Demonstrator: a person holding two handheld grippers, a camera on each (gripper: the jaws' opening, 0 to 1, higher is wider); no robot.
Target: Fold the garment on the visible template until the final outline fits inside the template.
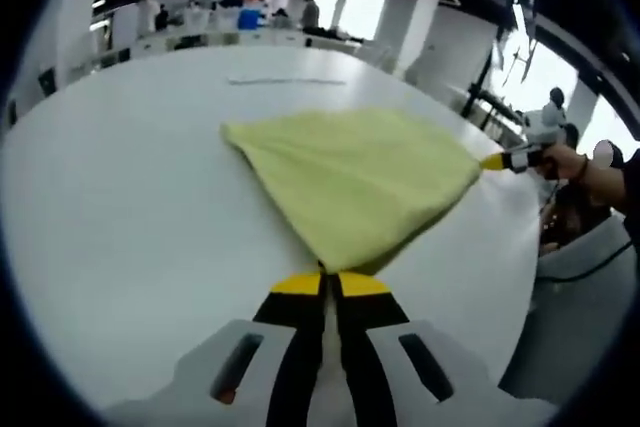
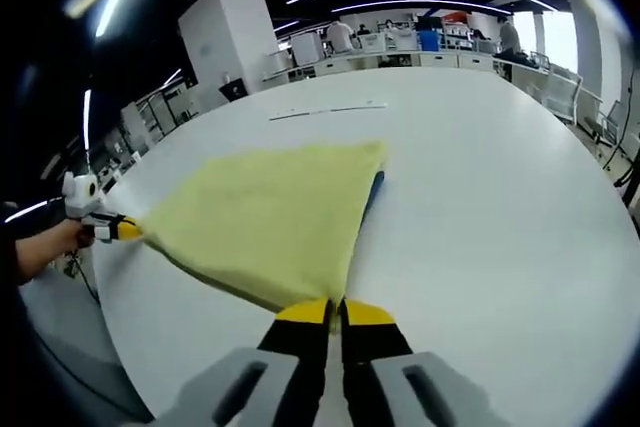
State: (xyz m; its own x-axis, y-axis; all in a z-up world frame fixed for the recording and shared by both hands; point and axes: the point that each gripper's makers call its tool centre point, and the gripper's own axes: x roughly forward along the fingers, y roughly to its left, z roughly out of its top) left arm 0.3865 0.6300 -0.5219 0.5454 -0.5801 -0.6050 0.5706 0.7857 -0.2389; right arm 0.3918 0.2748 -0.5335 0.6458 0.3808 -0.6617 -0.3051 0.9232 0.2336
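Yellow garment, looking soft, light and limp, is lying spread on the white surface while the left gripper and the right gripper are each pinching one corner, the best places for holding it.

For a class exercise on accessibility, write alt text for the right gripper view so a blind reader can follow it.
The right gripper pinches one corner of a yellow cloth stretched above a white table, its jaws closed. The left gripper holds the opposite corner at the far left. A blue edge peeks from beneath the cloth.
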